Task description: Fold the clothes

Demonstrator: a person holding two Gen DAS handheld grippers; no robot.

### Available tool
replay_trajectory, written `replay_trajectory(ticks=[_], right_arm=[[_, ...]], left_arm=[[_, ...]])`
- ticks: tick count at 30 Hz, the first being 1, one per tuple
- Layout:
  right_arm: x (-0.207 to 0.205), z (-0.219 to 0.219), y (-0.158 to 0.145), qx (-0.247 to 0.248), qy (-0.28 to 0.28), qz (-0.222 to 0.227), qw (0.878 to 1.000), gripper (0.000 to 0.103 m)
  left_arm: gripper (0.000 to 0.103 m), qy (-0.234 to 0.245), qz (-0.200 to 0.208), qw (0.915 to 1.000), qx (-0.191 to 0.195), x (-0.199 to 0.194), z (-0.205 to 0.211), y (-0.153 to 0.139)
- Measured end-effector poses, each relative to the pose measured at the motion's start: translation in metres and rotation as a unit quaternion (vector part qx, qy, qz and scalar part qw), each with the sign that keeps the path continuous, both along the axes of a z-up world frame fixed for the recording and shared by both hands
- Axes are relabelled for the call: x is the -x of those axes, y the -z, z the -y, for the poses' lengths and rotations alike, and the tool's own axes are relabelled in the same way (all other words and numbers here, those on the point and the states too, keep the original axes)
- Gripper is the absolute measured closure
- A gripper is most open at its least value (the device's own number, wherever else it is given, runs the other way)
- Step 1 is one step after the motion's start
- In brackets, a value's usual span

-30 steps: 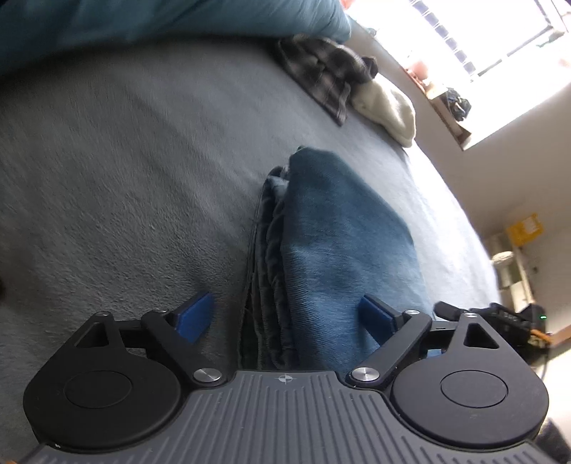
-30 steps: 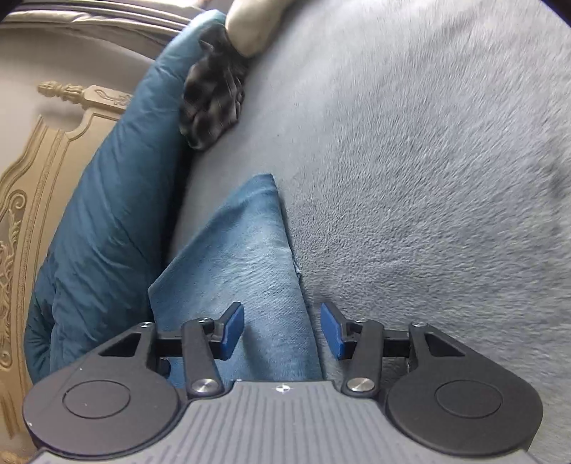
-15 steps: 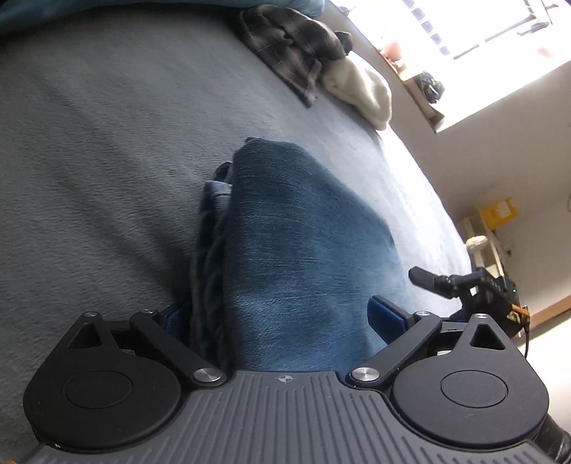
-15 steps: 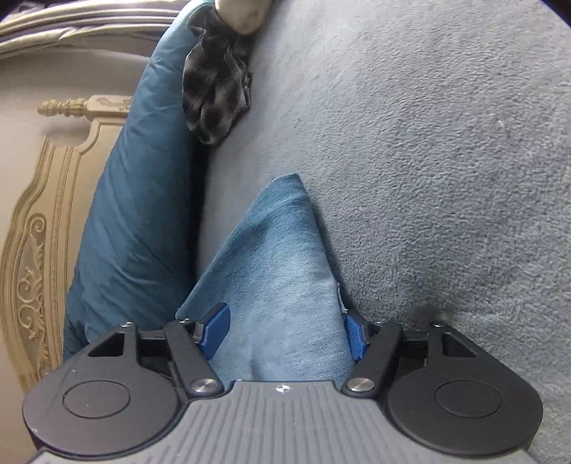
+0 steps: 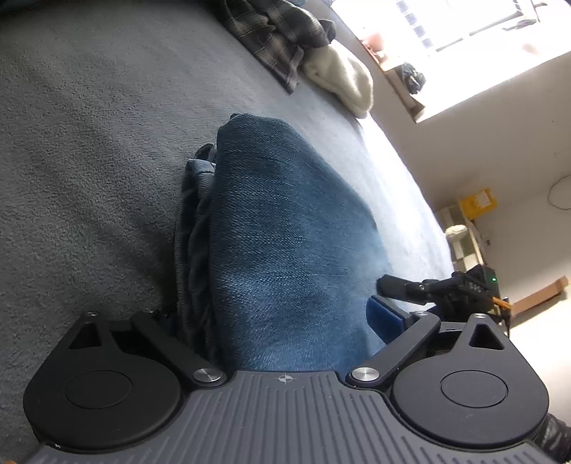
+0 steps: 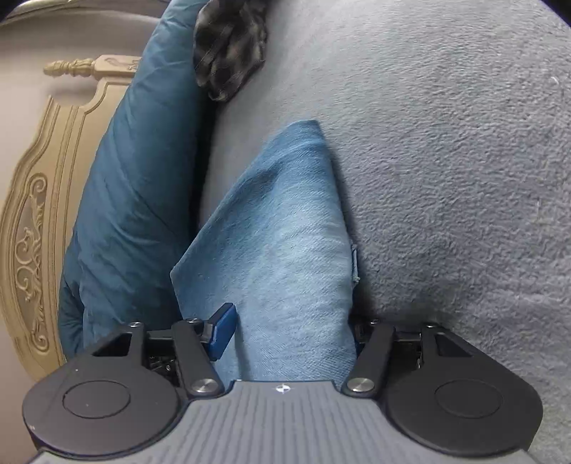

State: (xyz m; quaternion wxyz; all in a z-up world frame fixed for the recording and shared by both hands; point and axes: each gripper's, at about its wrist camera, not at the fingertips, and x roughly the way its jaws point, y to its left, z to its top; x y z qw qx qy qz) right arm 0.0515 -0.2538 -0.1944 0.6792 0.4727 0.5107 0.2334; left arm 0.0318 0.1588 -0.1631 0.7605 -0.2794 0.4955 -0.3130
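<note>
A pair of blue jeans [image 5: 285,232], folded into a thick stack, lies on the grey bed cover [image 5: 89,142]. My left gripper [image 5: 276,314] straddles its near end and its jaws are closing. The stack's layered edge hides the left pad, and the right blue pad [image 5: 385,314] stands just beside the denim. In the right wrist view the jeans [image 6: 285,232] show as a paler folded corner. My right gripper [image 6: 289,328] reaches round it, jaws closing, with the left pad [image 6: 223,332] at the cloth's side and the right pad hidden behind the fold. Its black finger [image 5: 396,285] shows at the right.
A dark plaid shirt [image 5: 274,39] and a white garment [image 5: 342,82] lie farther up the bed. A teal duvet [image 6: 135,178] rests against the carved cream headboard [image 6: 35,232]. Beyond the bed's far edge are a bright window [image 5: 464,28] and a yellow box [image 5: 478,203].
Both grippers have slid forward and down over the jeans. The denim now fills the gap between each pair of jaws, and one pad of each is now hidden.
</note>
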Motion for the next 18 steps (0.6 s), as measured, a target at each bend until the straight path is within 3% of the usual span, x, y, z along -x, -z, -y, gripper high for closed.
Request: replay_trajectory(ticks=[4,11,18], right_arm=[[0.008,0.006,0.003,-0.014,-0.025,-0.002,1.000,0.053],[0.011,-0.002,0.007,-0.013,0.003,0.003,1.000,0.055],[0.023,-0.004,-0.016,0.008,0.010,0.030,0.999,0.066]], left_arm=[[0.026,0.017,-0.011,0.9998,0.007,0.003,-0.012,0.001],[0.022,0.004,-0.016,0.9999,0.000,-0.001,0.000,0.000],[0.026,0.004,-0.022,0.9992,0.034,0.008,-0.001,-0.008]])
